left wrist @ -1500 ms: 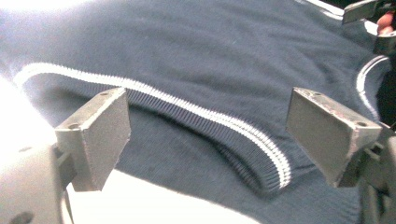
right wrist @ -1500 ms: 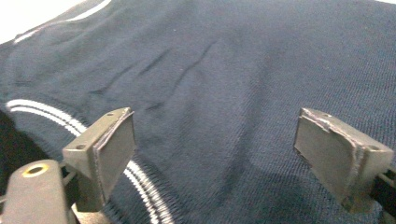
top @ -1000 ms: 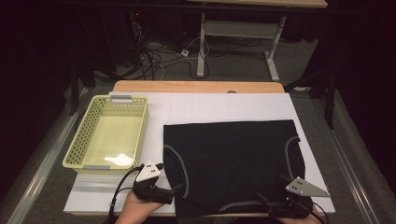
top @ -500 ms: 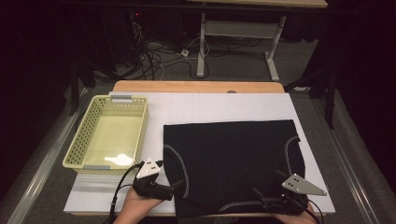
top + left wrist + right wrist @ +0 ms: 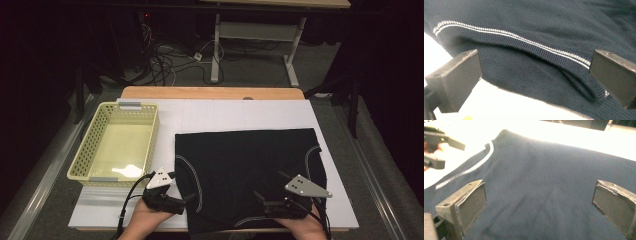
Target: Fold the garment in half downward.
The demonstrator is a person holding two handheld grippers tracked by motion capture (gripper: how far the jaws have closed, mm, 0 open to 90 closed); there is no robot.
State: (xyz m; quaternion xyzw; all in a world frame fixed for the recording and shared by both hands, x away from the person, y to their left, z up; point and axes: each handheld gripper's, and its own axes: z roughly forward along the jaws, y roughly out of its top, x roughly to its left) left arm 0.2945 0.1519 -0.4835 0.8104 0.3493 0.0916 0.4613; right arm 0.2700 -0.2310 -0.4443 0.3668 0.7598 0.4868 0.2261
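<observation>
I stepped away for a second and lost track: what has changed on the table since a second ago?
Little. The right hand-held gripper has edged left and forward over the dark garment; the left hand-held gripper has barely shifted at the garment's left edge. Both jaws are open, nothing gripped. The garment and yellow basket lie as before.

The garment (image 5: 245,175) under both tools was black in the high view and a deep navy-black up close, with thin white piping in curved lines; ahead of the left tool (image 5: 534,72) that piping (image 5: 511,35) read as two fine white stripes along a ribbed band. The left tool's jaws were dull black, while the right tool (image 5: 540,202) had worn grey metal jaws and a pale grey three-cornered plate (image 5: 307,186) on top. The desk (image 5: 220,115) was covered in white, with a light wood edge at its far side. Beyond the left tool stood a pale yellow basket (image 5: 85,155) with perforated walls.
</observation>
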